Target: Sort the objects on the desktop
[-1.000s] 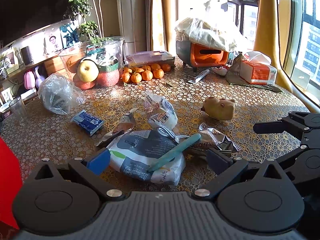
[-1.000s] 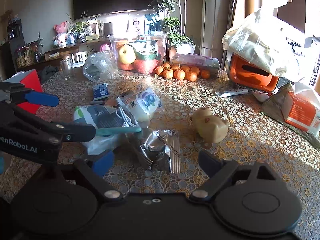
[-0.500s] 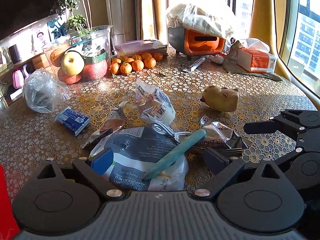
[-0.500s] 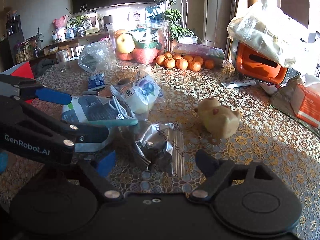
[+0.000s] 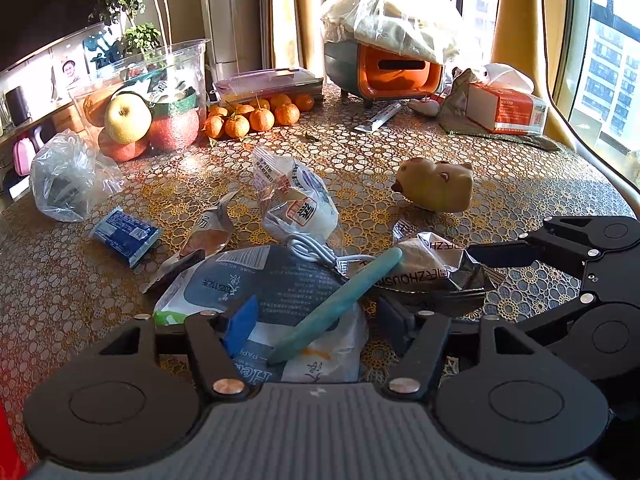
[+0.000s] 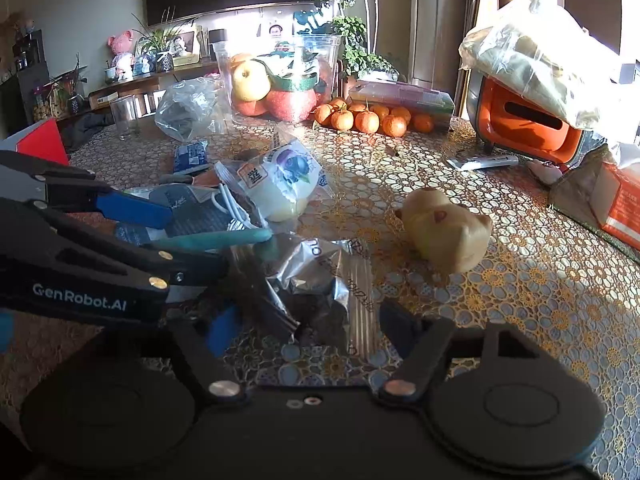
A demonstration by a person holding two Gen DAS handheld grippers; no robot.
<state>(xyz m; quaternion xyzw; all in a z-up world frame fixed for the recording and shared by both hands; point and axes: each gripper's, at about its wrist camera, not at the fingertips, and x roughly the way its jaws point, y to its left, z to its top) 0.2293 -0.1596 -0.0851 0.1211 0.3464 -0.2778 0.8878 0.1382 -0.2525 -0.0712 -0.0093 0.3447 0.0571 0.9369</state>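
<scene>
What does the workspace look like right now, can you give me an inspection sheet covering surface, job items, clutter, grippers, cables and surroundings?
Surface: table under a gold lace-pattern cover, sunlit.
Job's things: teal pen lying on a blue-grey tissue pack; crumpled silver foil bag; tan animal toy; blueberry snack bag.
Clutter: small blue packet, clear plastic bag, tangerines, fruit bowl, tissue box.
Grippers: left gripper closing with the pen and tissue pack between its jaws; right gripper closing around the foil bag; contact not clear on either.
Cables: white cable coiled on the tissue pack.
Surroundings: orange appliance, potted plant, window.
</scene>
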